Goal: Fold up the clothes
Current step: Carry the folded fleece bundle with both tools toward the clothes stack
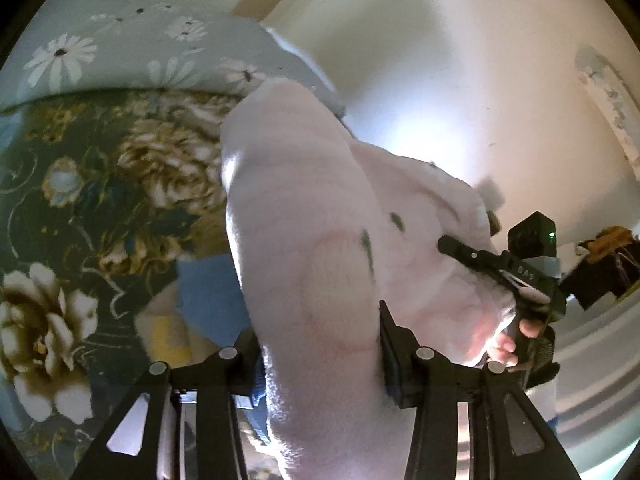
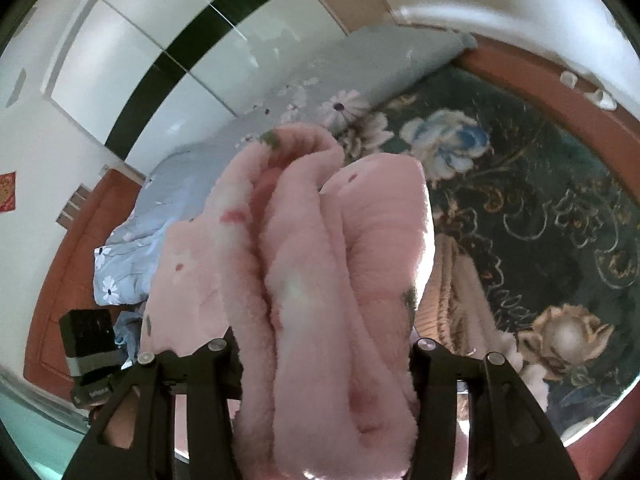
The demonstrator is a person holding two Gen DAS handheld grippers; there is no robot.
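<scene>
We count one pink fleece garment (image 1: 312,264), held up above the bed (image 1: 100,184) between two grippers. The left gripper (image 1: 320,344) has its jaws clamped on one bunched end; the right gripper (image 2: 324,360) has its jaws clamped on the other. One light-blue quilt (image 2: 240,152) lies along the bed's far side

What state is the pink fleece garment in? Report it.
Bunched, not folded: the pink fleece garment hangs in loose rolls between both grippers' jaws, above the bed.
</scene>
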